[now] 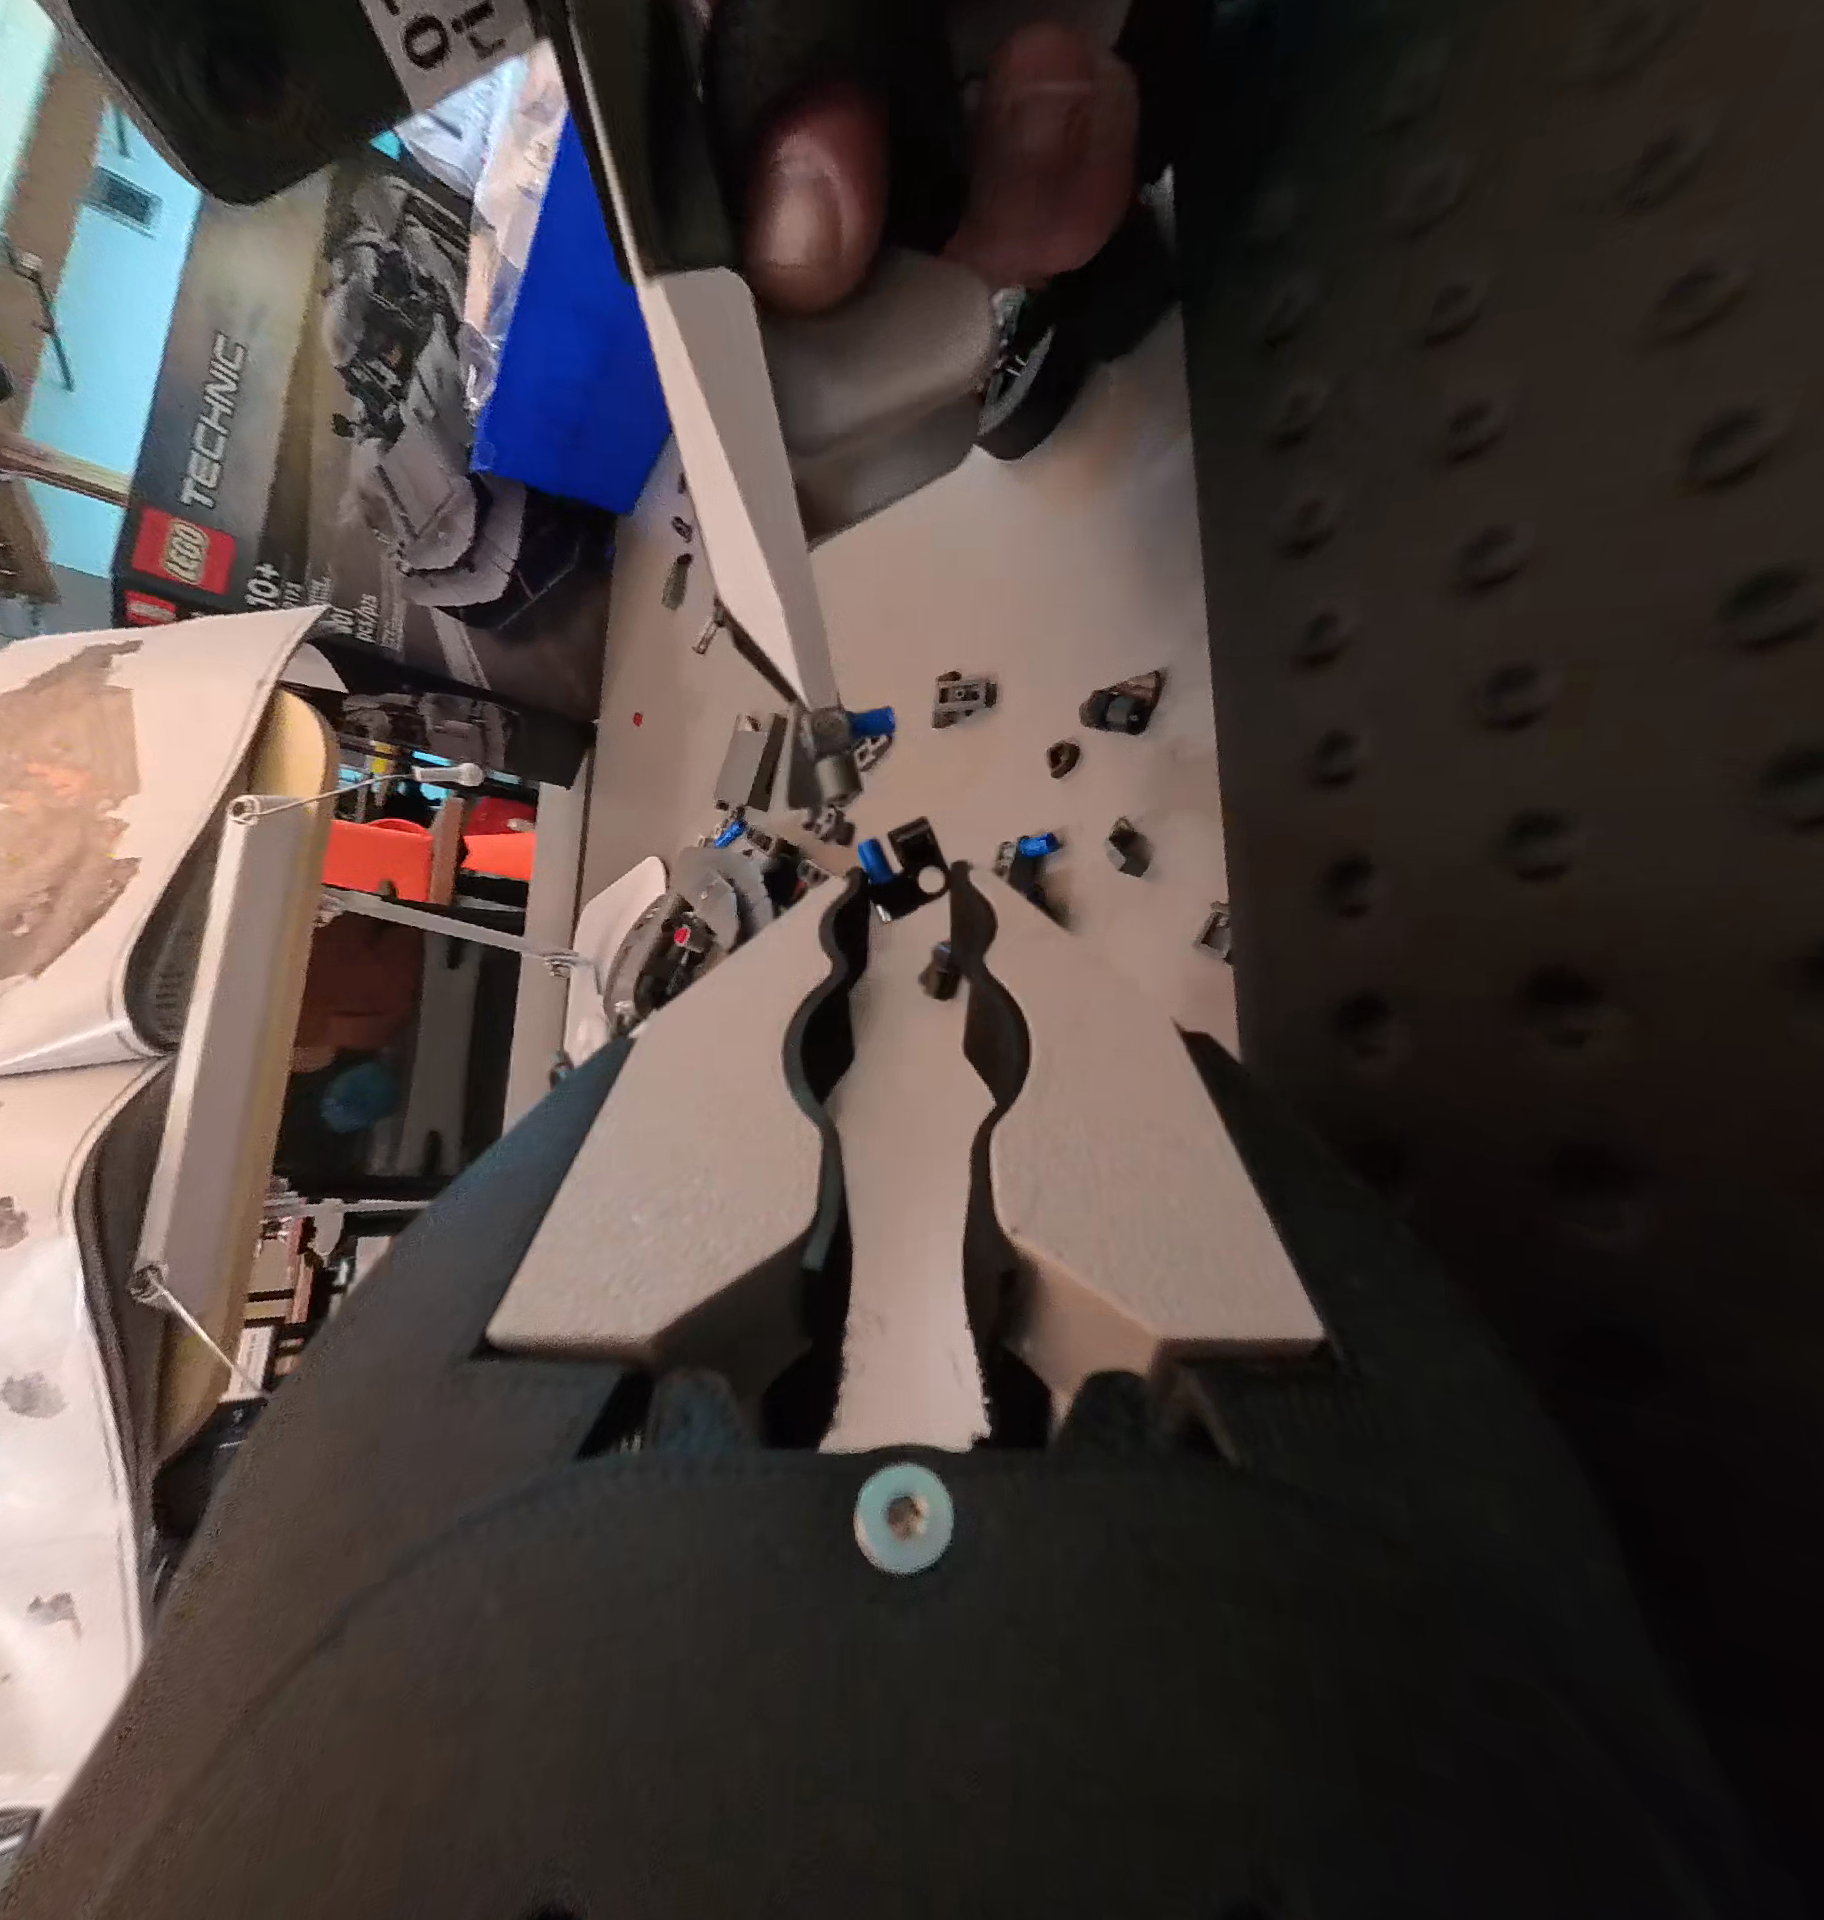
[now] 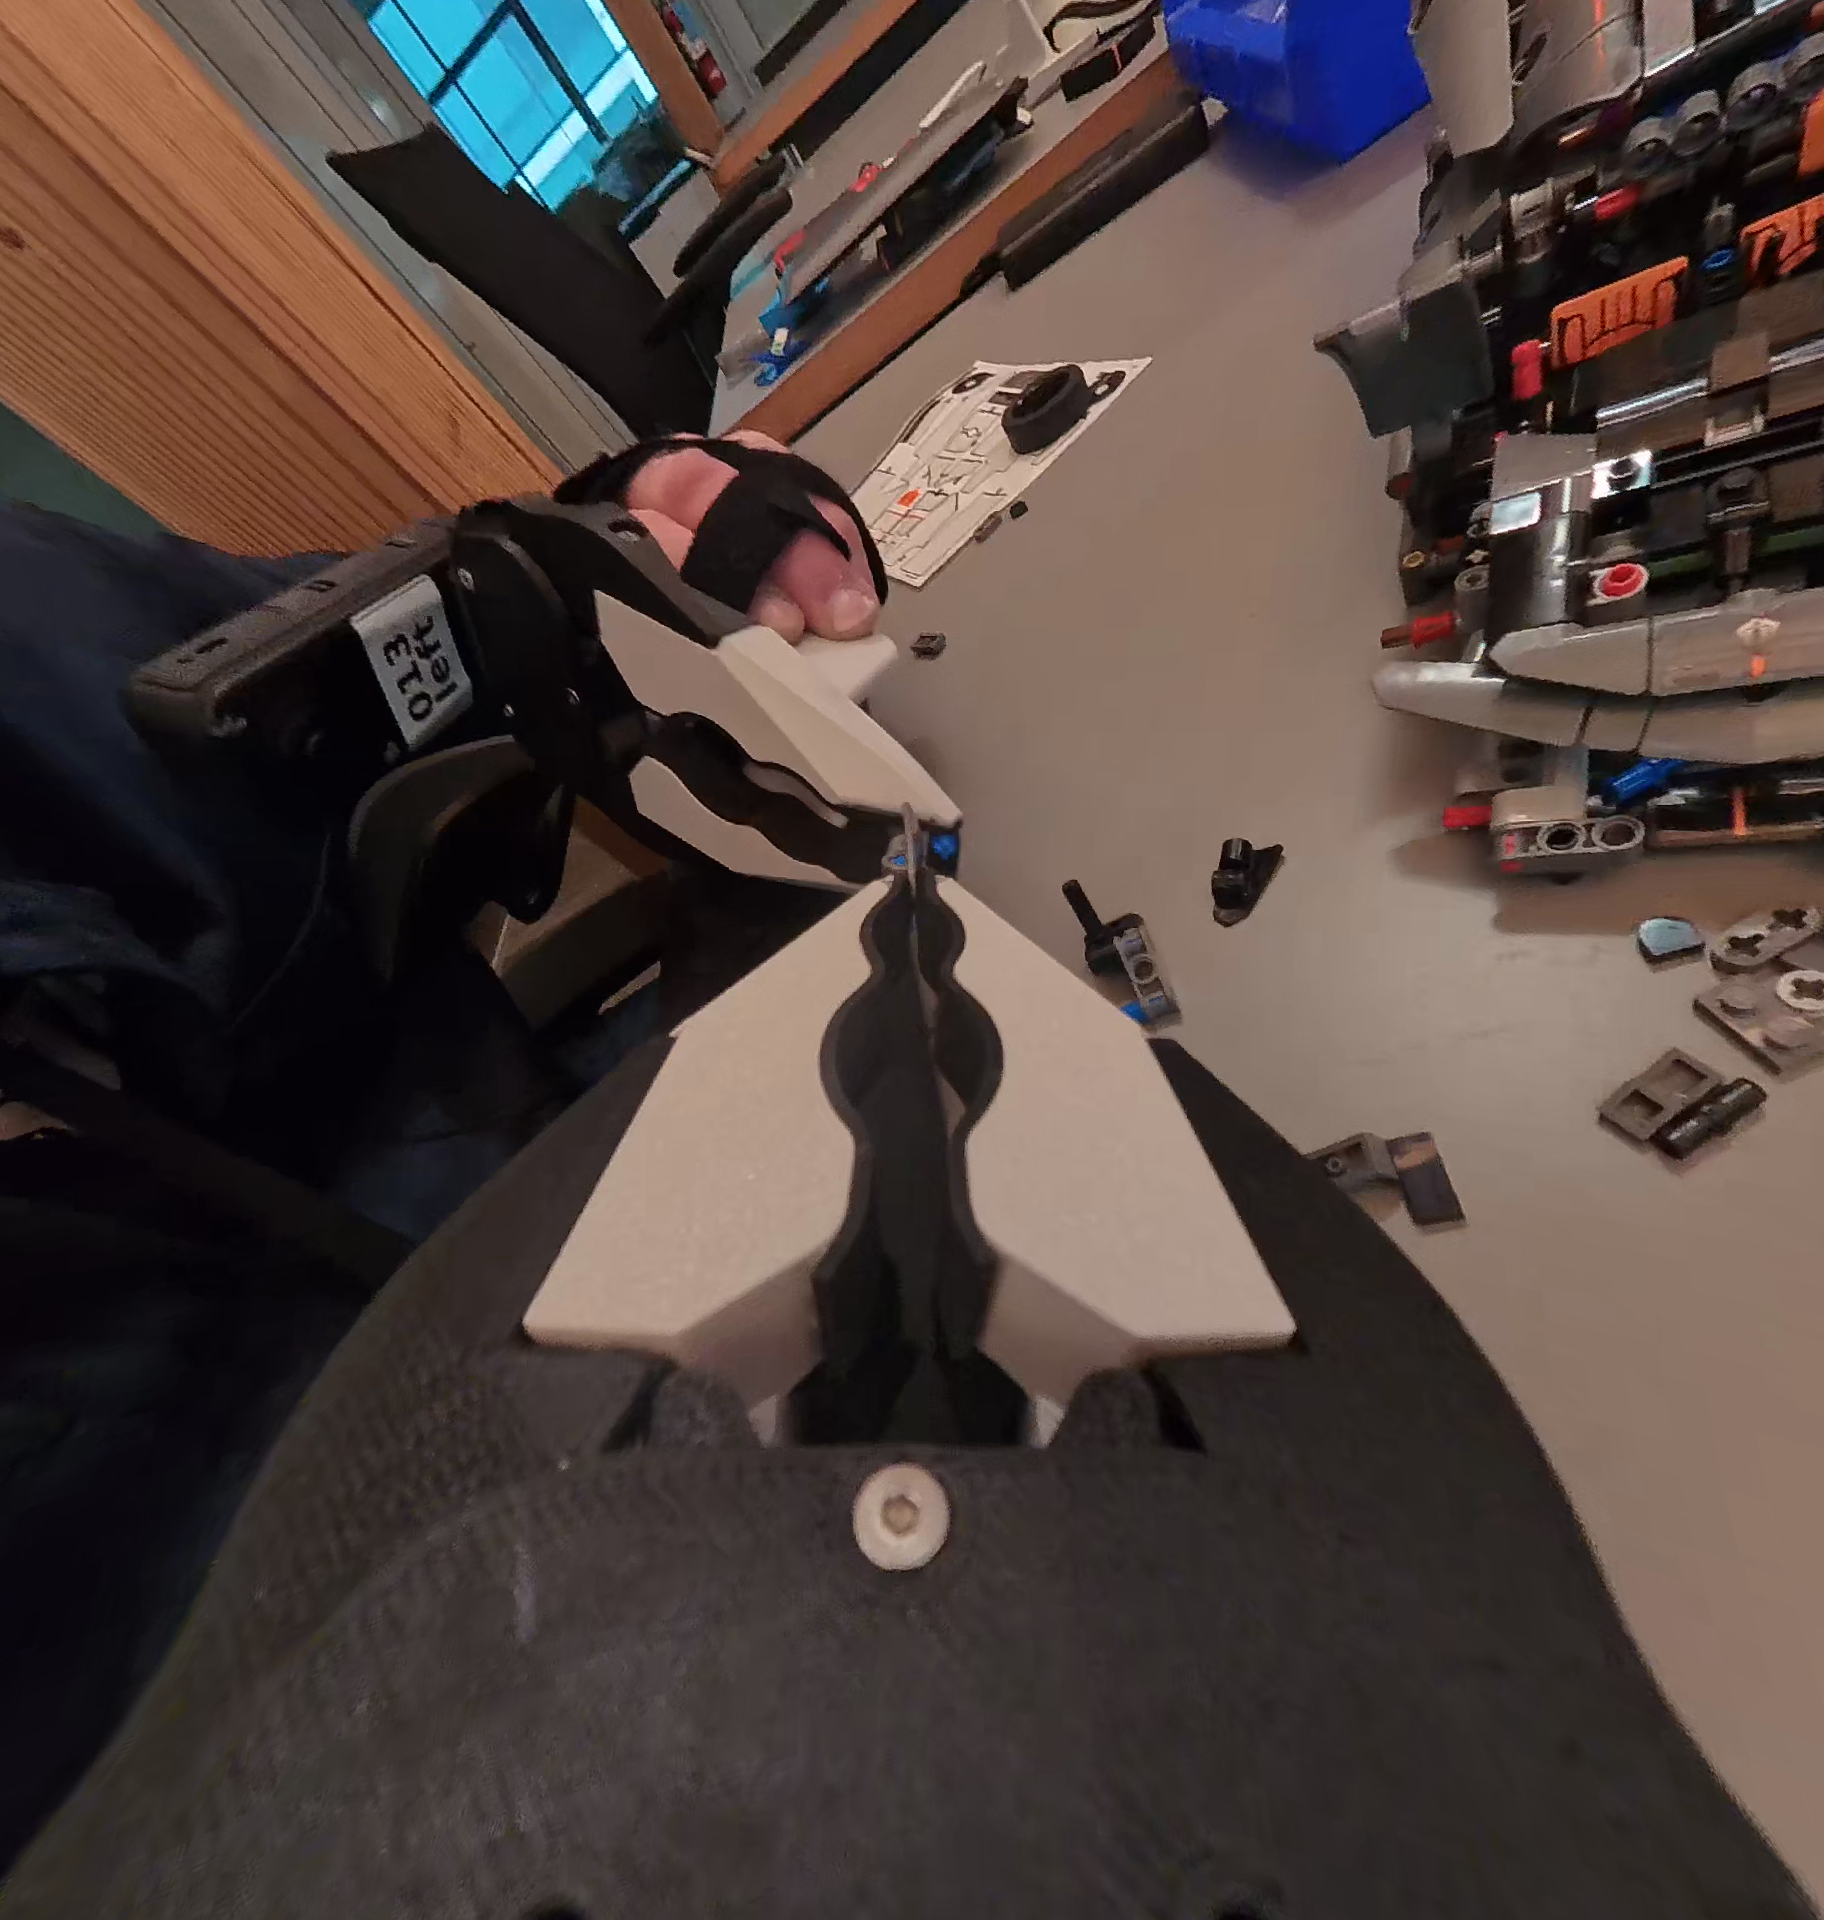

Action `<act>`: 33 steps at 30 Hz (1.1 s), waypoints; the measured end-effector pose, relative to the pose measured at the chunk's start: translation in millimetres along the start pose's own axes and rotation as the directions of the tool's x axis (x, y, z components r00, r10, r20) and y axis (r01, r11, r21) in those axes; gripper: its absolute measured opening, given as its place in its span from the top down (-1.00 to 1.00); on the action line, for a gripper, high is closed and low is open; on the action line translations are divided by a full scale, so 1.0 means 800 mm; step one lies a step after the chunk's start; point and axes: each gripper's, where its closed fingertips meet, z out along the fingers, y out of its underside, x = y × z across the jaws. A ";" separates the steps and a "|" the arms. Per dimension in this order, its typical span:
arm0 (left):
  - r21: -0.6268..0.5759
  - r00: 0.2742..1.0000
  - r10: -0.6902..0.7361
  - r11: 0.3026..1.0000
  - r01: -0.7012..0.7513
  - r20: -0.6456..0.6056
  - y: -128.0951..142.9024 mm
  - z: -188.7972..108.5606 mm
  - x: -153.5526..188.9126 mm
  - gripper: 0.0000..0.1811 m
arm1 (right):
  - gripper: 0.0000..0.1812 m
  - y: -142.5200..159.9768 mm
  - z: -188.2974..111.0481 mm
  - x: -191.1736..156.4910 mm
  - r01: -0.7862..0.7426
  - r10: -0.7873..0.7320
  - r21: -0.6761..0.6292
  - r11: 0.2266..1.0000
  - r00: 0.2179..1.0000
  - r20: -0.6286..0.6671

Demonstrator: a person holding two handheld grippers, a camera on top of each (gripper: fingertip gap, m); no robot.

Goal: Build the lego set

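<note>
Left tool (image 1: 903, 883) clamps black piece (image 1: 913, 868) | right tool (image 2: 913, 883) pinched together on it | loose parts (image 2: 1765, 1013) beside grey model (image 2: 1614, 582)

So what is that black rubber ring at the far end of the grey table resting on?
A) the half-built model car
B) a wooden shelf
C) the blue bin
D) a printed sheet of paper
D: in the right wrist view the black rubber ring lies on a printed sheet of paper flat on the grey table, apart from the blue bin and the half-built model car.
</note>
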 end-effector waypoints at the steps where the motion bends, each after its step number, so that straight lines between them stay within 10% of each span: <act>1: 0.013 1.000 -0.001 1.000 0.001 0.007 -0.003 -0.001 -0.002 0.86 | 1.00 0.002 0.001 0.001 0.002 -0.002 -0.012 1.000 1.000 -0.006; 33: -0.090 0.985 0.169 0.982 -0.165 0.043 0.005 0.006 0.014 0.87 | 1.00 0.015 0.019 0.014 -0.024 0.023 -0.153 0.988 1.000 -0.008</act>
